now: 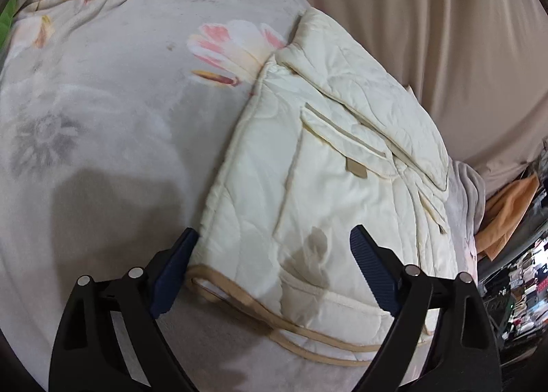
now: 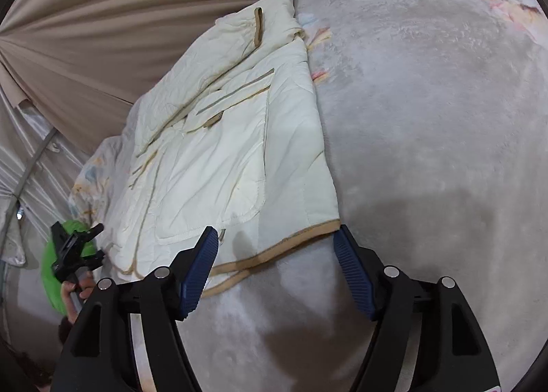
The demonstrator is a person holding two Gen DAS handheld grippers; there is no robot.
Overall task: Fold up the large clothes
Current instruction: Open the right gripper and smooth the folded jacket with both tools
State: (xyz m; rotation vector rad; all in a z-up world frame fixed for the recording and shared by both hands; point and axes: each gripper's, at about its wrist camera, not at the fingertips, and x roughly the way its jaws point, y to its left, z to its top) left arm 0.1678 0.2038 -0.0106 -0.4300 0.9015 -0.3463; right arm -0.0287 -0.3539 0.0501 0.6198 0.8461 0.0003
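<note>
Both the left gripper (image 1: 274,255) and right gripper (image 2: 275,251) stand released, ribbed blue pads (image 2: 200,268) spread over the hem. One quilted cream jacket (image 1: 328,166), tan-trimmed, lies folded on one plush grey floral blanket (image 1: 113,111).

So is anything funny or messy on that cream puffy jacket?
Yes. The cream quilted jacket has a dark brownish stain near its tan-trimmed hem, between the open left gripper's fingers. Yellowish grime also lines the pocket flap. Otherwise it lies folded on the grey flowered blanket.
</note>
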